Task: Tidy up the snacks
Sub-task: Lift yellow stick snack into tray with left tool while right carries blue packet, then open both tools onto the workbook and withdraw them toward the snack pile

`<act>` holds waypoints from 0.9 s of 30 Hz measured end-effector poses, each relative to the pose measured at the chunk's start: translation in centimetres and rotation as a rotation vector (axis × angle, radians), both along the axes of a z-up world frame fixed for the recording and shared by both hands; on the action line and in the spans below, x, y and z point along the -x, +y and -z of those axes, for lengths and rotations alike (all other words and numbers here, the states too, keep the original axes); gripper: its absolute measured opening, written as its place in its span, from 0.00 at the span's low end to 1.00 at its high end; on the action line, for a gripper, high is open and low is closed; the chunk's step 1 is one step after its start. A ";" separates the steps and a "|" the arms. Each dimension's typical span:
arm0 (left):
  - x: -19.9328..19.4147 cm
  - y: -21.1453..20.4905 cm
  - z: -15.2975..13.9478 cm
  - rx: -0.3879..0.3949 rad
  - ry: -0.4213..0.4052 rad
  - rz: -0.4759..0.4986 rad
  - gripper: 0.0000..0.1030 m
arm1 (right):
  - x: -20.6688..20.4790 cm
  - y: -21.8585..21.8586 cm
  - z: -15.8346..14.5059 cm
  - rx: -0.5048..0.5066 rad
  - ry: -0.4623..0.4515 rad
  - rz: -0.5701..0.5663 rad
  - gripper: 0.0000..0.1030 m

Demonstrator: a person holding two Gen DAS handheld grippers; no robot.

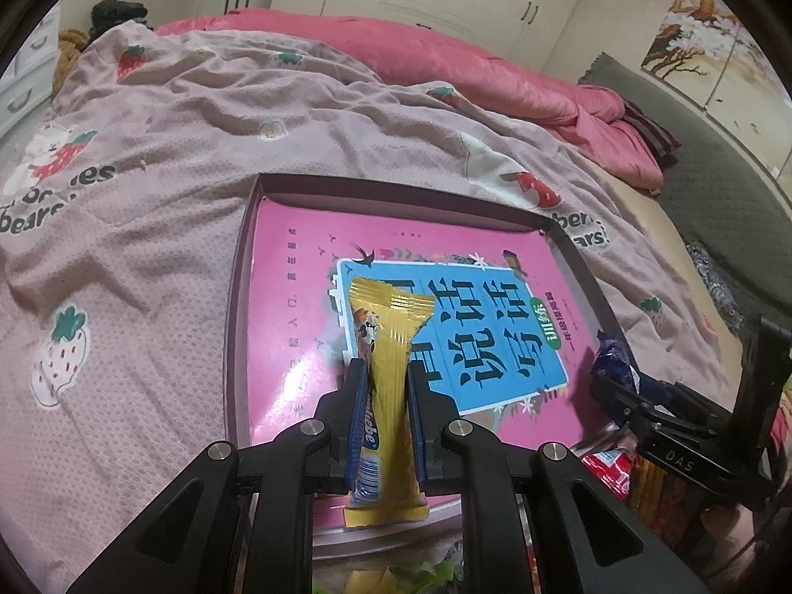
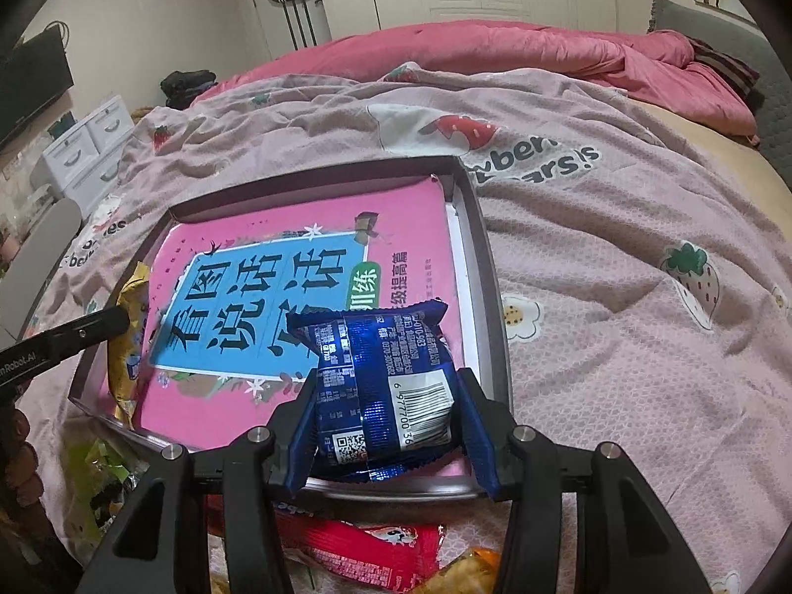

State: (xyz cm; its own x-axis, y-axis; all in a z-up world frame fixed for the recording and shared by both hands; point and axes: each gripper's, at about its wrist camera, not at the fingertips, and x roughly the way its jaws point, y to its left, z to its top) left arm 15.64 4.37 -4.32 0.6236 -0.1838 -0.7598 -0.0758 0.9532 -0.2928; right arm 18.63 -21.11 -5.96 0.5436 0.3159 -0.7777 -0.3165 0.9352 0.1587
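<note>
Placing step, I judge: my left gripper clamps a yellow snack stick, my right gripper pinches a blue packet, both angled down over the box on the bed. Next I'd lower and release onto the pink book inside; more snacks wait just outside the near edge.

Book: 说话, 训练; blanket: "bears"; gripper body: "DAS".

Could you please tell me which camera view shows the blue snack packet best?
The right wrist view: the blue snack packet fills the right gripper, barcode legible. The left wrist view shows only its crumpled end at the tray's edge.
</note>
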 end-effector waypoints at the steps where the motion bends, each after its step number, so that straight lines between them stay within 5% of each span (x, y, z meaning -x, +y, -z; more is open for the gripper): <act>1: 0.0 0.0 0.0 0.001 0.001 -0.002 0.16 | 0.0 0.0 0.0 0.001 0.000 0.000 0.50; 8: 0.1 0.2 0.3 0.003 0.018 -0.009 0.22 | 0.1 0.3 0.2 0.020 0.002 -0.009 0.52; 12: 0.2 0.2 0.2 0.008 0.019 -0.013 0.34 | 0.1 0.3 0.1 0.017 0.000 -0.008 0.52; 27: 1.6 1.1 -1.9 0.009 -0.011 -0.027 0.37 | 0.4 -1.1 -1.6 -0.036 -0.041 0.023 0.57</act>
State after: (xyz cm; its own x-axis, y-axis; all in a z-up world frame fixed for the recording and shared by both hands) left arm 14.00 5.47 -2.45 0.6369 -0.1738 -0.7511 -0.0976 0.9482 -0.3022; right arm 18.22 -22.24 -4.36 0.5818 0.3309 -0.7430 -0.3023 0.9360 0.1801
